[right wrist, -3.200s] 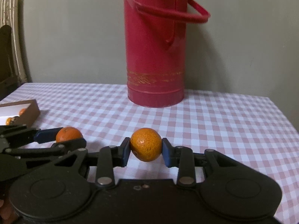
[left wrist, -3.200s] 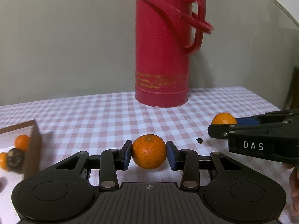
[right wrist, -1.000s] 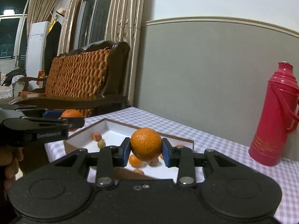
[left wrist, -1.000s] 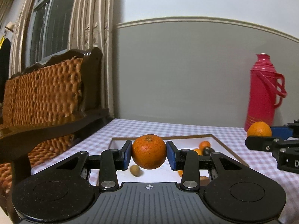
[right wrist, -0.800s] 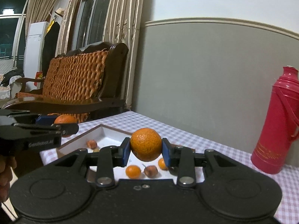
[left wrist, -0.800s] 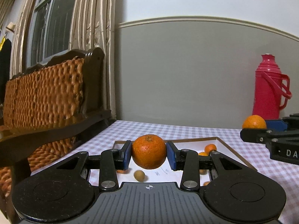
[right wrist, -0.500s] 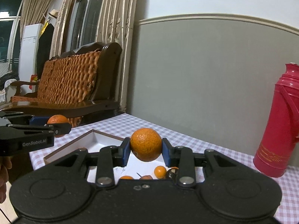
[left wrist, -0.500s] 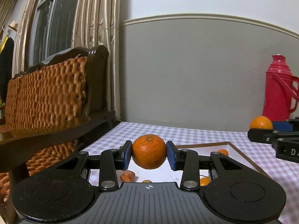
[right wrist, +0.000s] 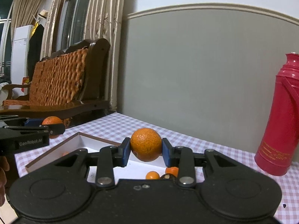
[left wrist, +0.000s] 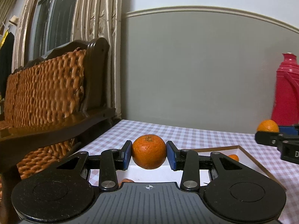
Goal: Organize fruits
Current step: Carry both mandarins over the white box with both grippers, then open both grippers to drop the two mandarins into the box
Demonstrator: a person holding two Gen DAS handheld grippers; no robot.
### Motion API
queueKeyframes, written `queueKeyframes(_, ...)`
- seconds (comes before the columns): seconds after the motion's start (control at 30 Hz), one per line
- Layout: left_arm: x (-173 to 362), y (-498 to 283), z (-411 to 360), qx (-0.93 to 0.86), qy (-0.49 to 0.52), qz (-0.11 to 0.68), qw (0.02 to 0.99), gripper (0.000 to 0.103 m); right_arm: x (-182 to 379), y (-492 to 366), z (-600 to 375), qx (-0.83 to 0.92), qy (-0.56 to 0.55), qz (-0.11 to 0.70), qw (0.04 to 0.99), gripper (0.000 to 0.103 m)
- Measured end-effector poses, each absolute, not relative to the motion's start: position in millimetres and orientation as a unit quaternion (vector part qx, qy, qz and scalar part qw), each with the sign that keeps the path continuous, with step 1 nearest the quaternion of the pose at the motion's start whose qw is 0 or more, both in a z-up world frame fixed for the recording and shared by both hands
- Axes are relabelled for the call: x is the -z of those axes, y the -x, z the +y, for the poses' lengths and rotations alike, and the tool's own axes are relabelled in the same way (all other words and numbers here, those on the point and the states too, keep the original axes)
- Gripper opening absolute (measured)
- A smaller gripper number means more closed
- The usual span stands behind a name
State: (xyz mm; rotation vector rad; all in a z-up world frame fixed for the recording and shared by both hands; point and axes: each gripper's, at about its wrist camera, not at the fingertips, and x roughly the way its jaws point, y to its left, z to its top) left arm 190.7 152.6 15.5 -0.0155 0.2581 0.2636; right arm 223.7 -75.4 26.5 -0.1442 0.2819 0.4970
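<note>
My left gripper (left wrist: 149, 152) is shut on an orange (left wrist: 149, 151) and holds it above the near part of a shallow white box with a brown rim (left wrist: 248, 155). My right gripper (right wrist: 146, 150) is shut on a second orange (right wrist: 145, 144), held above the same box (right wrist: 56, 150). Each gripper shows in the other's view: the right one (left wrist: 276, 140) with its orange (left wrist: 267, 126) at the right edge, the left one (right wrist: 31, 130) with its orange (right wrist: 51, 121) at the left. Small fruits (right wrist: 152, 175) lie in the box.
A red thermos (right wrist: 280, 115) stands on the pink checked tablecloth (right wrist: 205, 145) to the right of the box; it also shows in the left wrist view (left wrist: 286, 89). A dark wooden wicker-backed bench (left wrist: 46, 93) stands close beyond the table's left edge. A grey wall is behind.
Both grippers carried their oranges from the tablecloth by the thermos leftward to above the box. Over the last second they moved a little further over it, still shut.
</note>
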Motion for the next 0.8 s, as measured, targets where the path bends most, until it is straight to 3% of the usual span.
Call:
queueKeyframes(0.77,2,-272,185,-0.147,0.013,0.196,0.970,0.040,4,-312,-70,-0.237,0.066,0.209,0.946,0.027)
queueKeyframes(0.8,4,-273,184,-0.148,0.008,0.200,0.968,0.049,6,-314,-68,-0.242,0.072,0.215,0.943,0.028)
